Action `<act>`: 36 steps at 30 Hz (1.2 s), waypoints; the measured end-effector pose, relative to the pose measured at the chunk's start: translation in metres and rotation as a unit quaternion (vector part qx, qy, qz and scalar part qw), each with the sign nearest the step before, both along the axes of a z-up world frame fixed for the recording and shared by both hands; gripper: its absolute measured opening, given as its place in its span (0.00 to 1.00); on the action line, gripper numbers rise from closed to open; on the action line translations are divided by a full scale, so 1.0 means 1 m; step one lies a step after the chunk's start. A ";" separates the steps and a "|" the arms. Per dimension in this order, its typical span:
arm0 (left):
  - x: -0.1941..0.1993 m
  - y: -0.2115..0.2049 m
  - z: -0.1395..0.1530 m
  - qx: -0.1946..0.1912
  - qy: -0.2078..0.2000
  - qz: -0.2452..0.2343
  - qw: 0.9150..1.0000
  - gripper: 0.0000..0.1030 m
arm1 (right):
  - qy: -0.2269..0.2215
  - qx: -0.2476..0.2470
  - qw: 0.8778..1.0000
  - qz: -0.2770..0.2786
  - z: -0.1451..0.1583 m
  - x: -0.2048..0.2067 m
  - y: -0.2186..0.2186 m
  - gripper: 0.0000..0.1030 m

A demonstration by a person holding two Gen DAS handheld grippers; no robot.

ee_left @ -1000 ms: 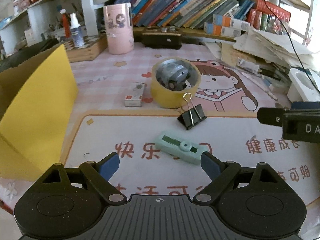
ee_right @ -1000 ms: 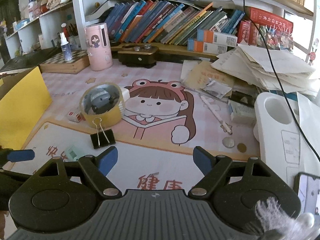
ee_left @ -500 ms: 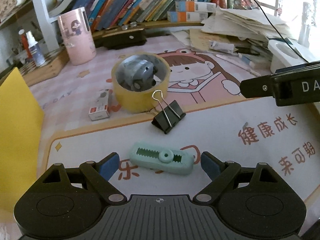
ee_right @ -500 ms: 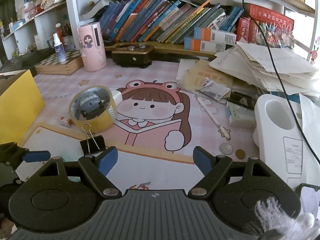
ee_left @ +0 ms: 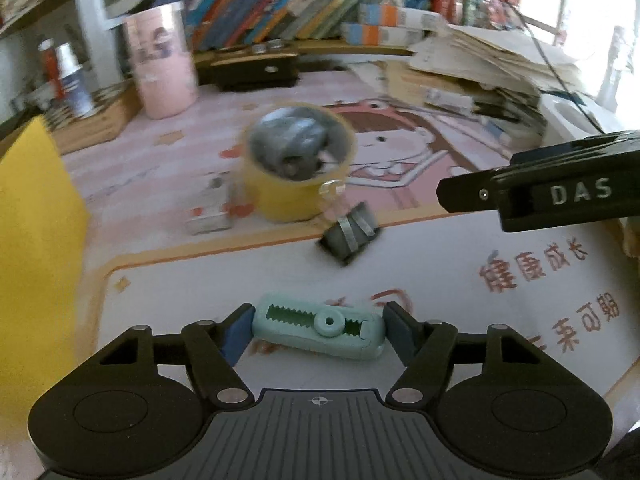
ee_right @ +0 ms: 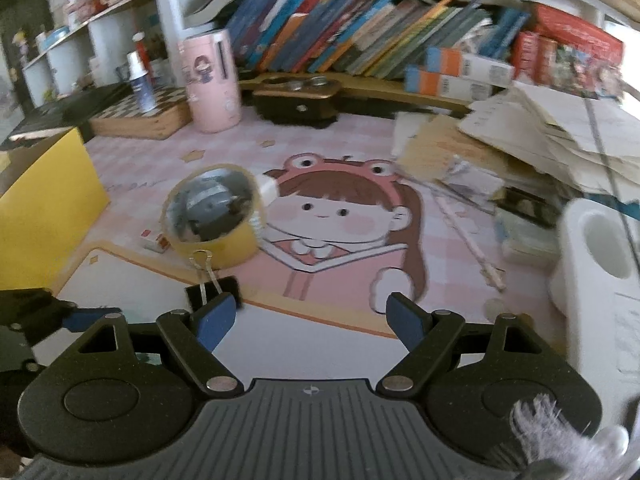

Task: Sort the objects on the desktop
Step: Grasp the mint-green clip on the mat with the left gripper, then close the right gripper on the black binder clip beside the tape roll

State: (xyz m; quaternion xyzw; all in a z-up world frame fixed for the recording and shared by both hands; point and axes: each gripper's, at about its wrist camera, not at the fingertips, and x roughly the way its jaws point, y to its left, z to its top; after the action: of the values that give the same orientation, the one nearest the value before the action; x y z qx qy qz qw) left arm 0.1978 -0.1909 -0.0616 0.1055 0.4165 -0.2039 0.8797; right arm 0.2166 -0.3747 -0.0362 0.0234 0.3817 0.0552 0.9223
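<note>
The mint utility knife (ee_left: 318, 332) lay flat on the white part of the desk mat (ee_left: 460, 304), lengthwise across the mouth of your left gripper (ee_left: 316, 330). That crosswise lie was why you came at it as you did: one blue pad at each short end, so the slider knob stayed clear on top. The jaws were closing, with the knife between them; the pads looked to be at the ends or just meeting them, and I could not tell that they pressed yet. The knife sat on the mat, not lifted.

Just beyond it, a black binder clip (ee_left: 349, 236) rested on the mat's orange border, handles folded over its back. Behind that stood the yellow tape roll (ee_left: 298, 168), with a grey object sitting in its core, and a small white-and-red box (ee_left: 210, 208) beside it.

Your right gripper (ee_right: 308, 318) hung half-wide and empty over the mat, its left pad near the binder clip — likely staged for that item.

The yellow box (ee_left: 36, 248) stood at the left edge, probably the sorting bin; it was near enough for a short carry.
</note>
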 end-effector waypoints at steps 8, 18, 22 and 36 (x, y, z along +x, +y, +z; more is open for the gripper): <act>-0.014 0.047 0.005 0.001 0.016 0.106 0.994 0.68 | 0.018 -0.016 0.996 0.090 -0.017 0.029 0.035 0.79; -0.021 0.069 0.011 -0.025 0.022 0.174 0.984 0.68 | 0.034 -0.031 0.990 0.136 -0.039 0.050 0.061 0.68; -0.024 0.071 0.014 -0.022 0.018 0.181 0.983 0.68 | 0.030 -0.039 0.988 0.144 -0.041 0.050 0.064 0.57; -0.039 0.070 0.017 -0.034 0.006 0.190 0.981 0.68 | 0.018 -0.018 0.989 0.147 -0.027 0.032 0.062 0.36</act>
State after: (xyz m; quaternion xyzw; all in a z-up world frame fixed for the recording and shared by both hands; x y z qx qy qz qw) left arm 0.1584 -0.1205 -0.0443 -0.0067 0.4274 -0.0477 0.9028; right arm 0.2485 -0.3132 -0.0628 -0.0488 0.3982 0.1825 0.8976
